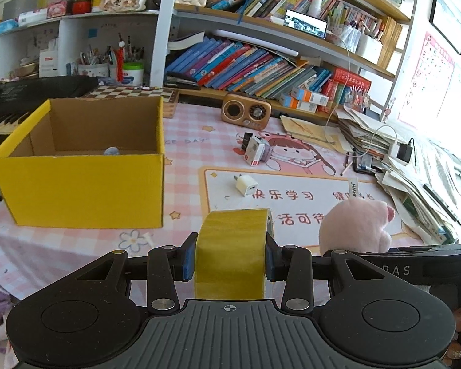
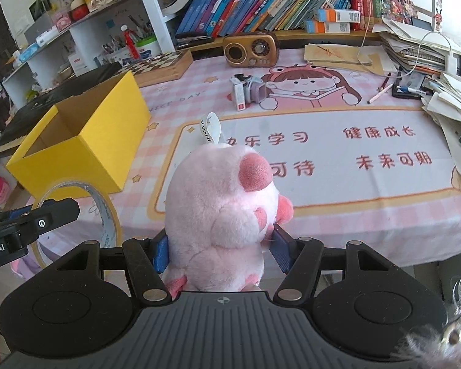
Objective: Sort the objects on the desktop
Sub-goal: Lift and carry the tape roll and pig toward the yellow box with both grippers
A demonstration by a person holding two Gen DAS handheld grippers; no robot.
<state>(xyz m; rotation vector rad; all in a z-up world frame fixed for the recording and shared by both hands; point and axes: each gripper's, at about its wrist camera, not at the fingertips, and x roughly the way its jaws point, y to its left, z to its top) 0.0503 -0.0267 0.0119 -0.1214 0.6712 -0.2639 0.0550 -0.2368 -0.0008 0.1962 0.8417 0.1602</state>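
Left gripper (image 1: 230, 258) jaws clenched the tape roll (image 1: 233, 246); right gripper (image 2: 219, 250) jaws grasped the plush pig (image 2: 218, 212). Risk: soft plush slipping short of the yellow box (image 1: 83, 184).

— What's sitting where on that desk?
— A yellow tape roll (image 1: 230, 252) is standing on edge at six o'clock, a pink plush pig (image 2: 221, 215) is sitting upright beside it at three.
— And the yellow box (image 1: 80, 166)?
— It's lying open-topped at ten o'clock; a white charger plug (image 1: 246, 185) is resting at twelve.
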